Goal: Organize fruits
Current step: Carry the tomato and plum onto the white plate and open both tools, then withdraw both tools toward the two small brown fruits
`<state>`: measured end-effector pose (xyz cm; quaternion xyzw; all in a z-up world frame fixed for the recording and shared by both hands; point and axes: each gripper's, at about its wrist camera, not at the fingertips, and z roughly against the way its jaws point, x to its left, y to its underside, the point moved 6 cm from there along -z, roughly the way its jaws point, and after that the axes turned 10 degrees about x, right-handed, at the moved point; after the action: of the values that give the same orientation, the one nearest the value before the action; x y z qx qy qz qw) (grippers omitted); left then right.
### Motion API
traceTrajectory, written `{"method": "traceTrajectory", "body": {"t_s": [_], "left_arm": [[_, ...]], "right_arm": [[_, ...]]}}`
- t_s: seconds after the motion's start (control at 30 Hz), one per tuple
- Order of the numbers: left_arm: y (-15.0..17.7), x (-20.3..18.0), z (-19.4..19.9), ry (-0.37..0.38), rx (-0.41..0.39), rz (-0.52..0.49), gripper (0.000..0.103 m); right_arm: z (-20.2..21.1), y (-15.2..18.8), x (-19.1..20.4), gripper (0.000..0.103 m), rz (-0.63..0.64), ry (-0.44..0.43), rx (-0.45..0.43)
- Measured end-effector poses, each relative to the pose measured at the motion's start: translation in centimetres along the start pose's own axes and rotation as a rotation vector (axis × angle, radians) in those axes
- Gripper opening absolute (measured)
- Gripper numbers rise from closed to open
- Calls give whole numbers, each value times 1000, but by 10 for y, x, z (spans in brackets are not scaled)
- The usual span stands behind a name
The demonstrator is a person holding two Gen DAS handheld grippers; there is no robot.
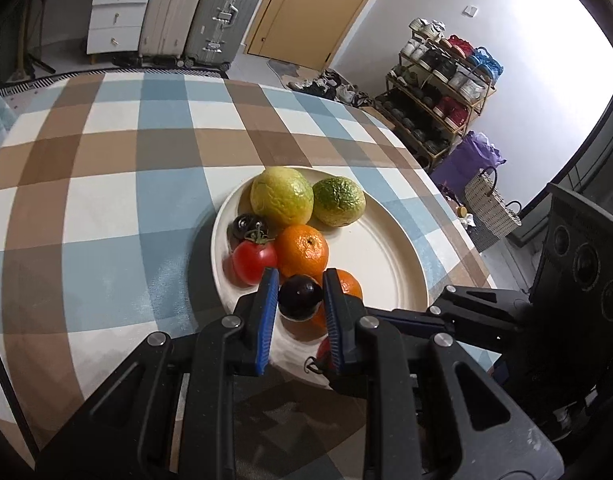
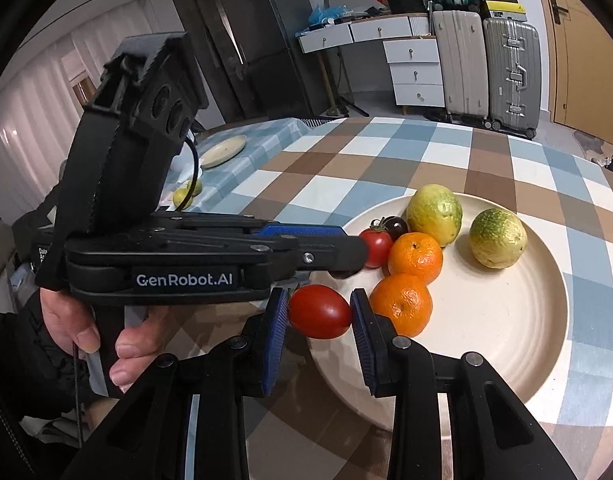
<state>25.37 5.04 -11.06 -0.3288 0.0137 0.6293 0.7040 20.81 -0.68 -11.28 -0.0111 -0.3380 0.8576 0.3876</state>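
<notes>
Cream-coloured plate (image 1: 386, 264) on the checked counter (image 1: 106, 200) already holds guavas, two oranges and small tomatoes, clustered toward its nine o'clock side. The left hand-held gripper (image 1: 299, 294) is pinched nearly closed on a dark tomato (image 1: 299, 296) above the plate's near rim. The right hand-held gripper (image 2: 319, 312) clamps a red tomato (image 2: 319, 312) beside the front orange (image 2: 402, 304). Both look light, smooth-skinned and easily bruised; gripping across the middle seems safest.
</notes>
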Motion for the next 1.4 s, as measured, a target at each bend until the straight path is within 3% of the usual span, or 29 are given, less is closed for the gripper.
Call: {"method": "traceTrajectory", "body": {"t_s": [0.67, 0.83, 0.97, 1.03, 1.13, 1.2, 1.27, 1.4], "left_arm": [[-1, 1, -14, 18, 22, 11, 20], [-1, -1, -12, 13, 20, 9, 23], [-2, -4, -5, 6, 4, 15, 35], [-2, -7, 3, -6, -16, 15, 39], [0, -16, 16, -36, -51, 6, 56], [4, -24, 26, -53, -74, -9, 67], [9, -35, 37, -92, -98, -27, 69], [18, -57, 59, -159, -148, -67, 84]], "right_arm": [[-1, 11, -12, 33, 37, 128, 6], [3, 13, -15, 41, 26, 134, -13], [20, 14, -20, 52, 0, 121, -60], [29, 15, -24, 52, -20, 123, -79], [47, 19, -32, 55, -59, 121, -117], [61, 24, -37, 69, -83, 123, -149], [75, 29, -42, 74, -114, 131, -183], [97, 41, -48, 85, -165, 141, -214]]}}
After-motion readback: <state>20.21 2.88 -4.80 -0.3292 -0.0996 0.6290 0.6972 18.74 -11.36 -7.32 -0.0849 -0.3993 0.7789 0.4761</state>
